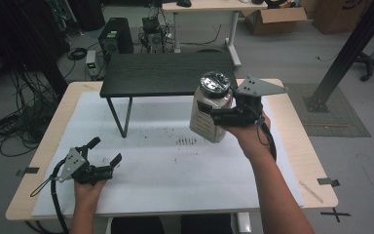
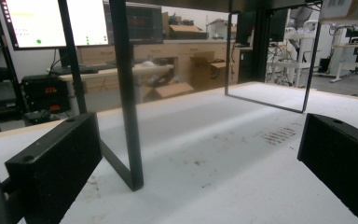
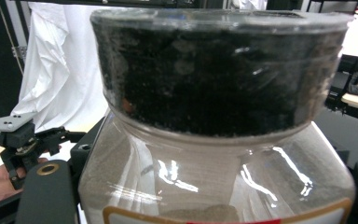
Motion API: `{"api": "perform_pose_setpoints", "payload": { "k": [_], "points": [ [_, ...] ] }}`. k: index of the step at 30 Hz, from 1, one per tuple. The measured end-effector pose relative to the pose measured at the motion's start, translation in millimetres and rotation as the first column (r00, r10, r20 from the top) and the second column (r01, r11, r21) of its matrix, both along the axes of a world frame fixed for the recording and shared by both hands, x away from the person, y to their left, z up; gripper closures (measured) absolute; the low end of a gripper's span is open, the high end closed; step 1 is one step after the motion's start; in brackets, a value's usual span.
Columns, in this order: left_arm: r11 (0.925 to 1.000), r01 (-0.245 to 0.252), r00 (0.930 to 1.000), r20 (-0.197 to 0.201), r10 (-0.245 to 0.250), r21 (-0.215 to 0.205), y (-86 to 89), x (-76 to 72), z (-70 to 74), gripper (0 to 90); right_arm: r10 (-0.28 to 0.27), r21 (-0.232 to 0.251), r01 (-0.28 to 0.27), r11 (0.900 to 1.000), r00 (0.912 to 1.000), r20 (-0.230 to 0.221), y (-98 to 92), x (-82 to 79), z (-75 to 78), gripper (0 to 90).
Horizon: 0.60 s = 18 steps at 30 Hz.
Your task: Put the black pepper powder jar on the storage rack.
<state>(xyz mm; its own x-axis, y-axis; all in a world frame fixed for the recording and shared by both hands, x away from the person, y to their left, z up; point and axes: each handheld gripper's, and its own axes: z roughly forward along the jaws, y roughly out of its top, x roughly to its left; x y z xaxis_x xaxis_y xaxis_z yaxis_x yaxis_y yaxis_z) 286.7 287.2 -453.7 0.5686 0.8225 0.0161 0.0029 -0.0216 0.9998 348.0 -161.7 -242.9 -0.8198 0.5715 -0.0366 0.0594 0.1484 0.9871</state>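
Observation:
A clear plastic jar [image 1: 205, 127] with a dark lid [image 1: 214, 84] hangs tilted above the right middle of the table. My right gripper [image 1: 208, 111] is shut on its body from the right side. Close up in the right gripper view, the jar [image 3: 214, 140] has pale contents low in the body, and a black jaw presses on each side of it. My left gripper [image 1: 106, 150] rests open at the table's front left, nothing between its fingers. In the left gripper view, the left gripper [image 2: 200, 158] has bare white table between its jaws.
A low black shelf [image 1: 168, 73] on thin metal legs [image 2: 126, 93] stands at the back middle of the table. A white sheet [image 1: 175, 165] covers the tabletop, with dark smudges [image 1: 185, 141] near its centre. Cables, a computer tower and boxes lie on the floor beyond.

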Motion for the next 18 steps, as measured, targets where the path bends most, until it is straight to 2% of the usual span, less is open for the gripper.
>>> {"api": "perform_pose_setpoints", "payload": {
  "k": [5, 18],
  "points": [
    [1.0000, 0.000, 1.0000, 0.001, 0.000, 0.000, 0.1, 0.0, 0.0, 0.2, 0.025, -0.002, -0.025, 1.000, 0.9997, 0.006, 5.2, 5.0, 15.8, 22.7],
    [1.0000, 0.000, 1.0000, 0.000, 0.000, -0.002, 0.1, 0.2, 0.0, 0.2, 0.047, 0.027, -0.047, 0.999, 0.9989, -0.005, 10.6, 20.2, 40.1, 22.6]
  ]
}}
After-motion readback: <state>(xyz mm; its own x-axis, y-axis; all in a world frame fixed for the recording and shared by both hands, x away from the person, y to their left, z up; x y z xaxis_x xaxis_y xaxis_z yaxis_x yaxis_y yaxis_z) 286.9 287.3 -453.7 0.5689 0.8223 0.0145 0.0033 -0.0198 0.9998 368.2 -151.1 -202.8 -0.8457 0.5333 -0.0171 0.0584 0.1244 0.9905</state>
